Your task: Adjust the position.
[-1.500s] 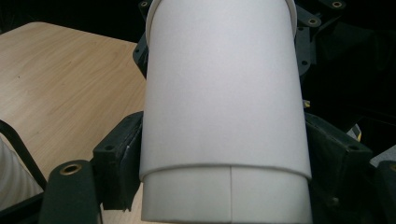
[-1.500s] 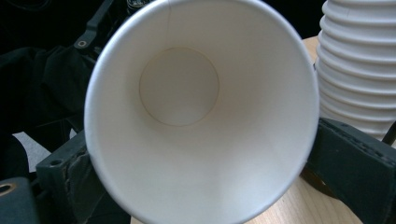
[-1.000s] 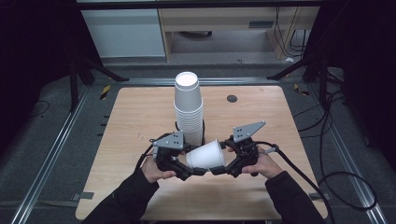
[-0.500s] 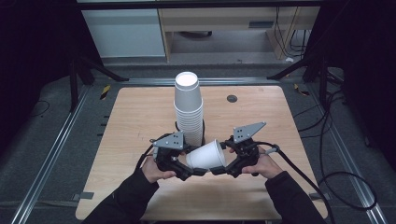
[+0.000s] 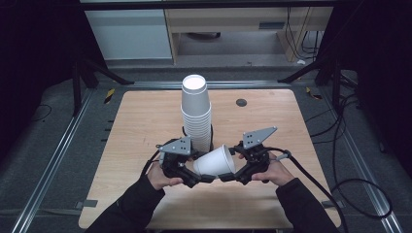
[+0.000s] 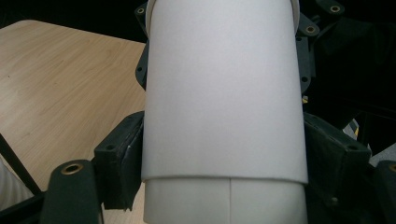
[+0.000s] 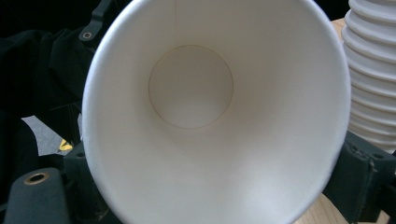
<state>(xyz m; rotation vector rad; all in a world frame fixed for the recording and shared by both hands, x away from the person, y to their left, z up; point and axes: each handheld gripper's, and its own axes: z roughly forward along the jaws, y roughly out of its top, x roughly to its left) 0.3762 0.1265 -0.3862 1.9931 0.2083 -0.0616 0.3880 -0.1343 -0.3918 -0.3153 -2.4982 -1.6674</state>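
Above the wooden table [image 5: 145,126], both grippers clamp a sideways paper cup [image 5: 214,162], mouth toward the right gripper [image 5: 232,176].

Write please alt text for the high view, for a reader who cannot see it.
A white paper cup lies sideways between the left gripper and the right gripper, held just above a light wooden table. Behind it stands a tall stack of white paper cups. The person's dark sleeves enter from the bottom edge.
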